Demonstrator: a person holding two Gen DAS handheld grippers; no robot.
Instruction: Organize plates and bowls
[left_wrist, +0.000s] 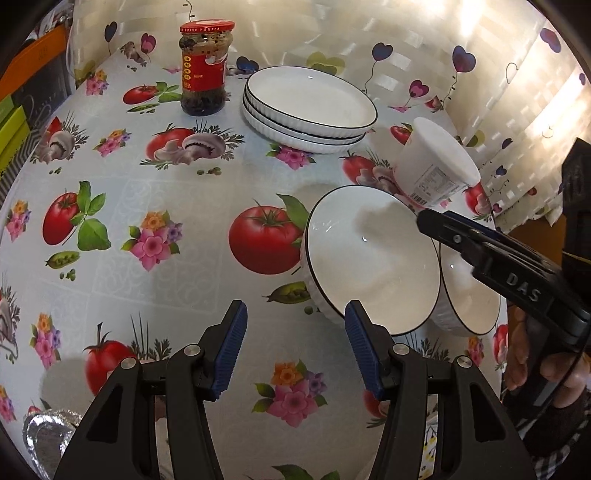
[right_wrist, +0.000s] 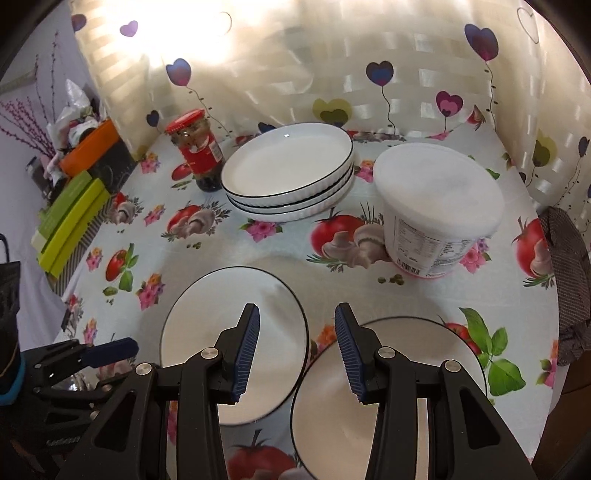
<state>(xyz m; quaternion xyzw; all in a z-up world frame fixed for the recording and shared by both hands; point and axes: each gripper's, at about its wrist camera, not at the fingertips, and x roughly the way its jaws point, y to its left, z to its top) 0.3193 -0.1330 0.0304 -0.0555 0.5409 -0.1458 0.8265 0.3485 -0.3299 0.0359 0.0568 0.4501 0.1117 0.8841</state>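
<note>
Two white bowls (right_wrist: 236, 343) (right_wrist: 391, 398) sit side by side at the table's near edge, at about 6 o'clock. Three stacked plates (right_wrist: 291, 166) sit toward 12 o'clock, a jar (right_wrist: 195, 147) at their 9, a tub (right_wrist: 439, 206) at their 3. The right gripper (right_wrist: 295, 354) hovers over the bowls, gaping, holding nothing. The left gripper (left_wrist: 295, 350), just beside the left bowl, is likewise wide apart and empty.

The tub (right_wrist: 439, 210) label's print is too small to read.
</note>
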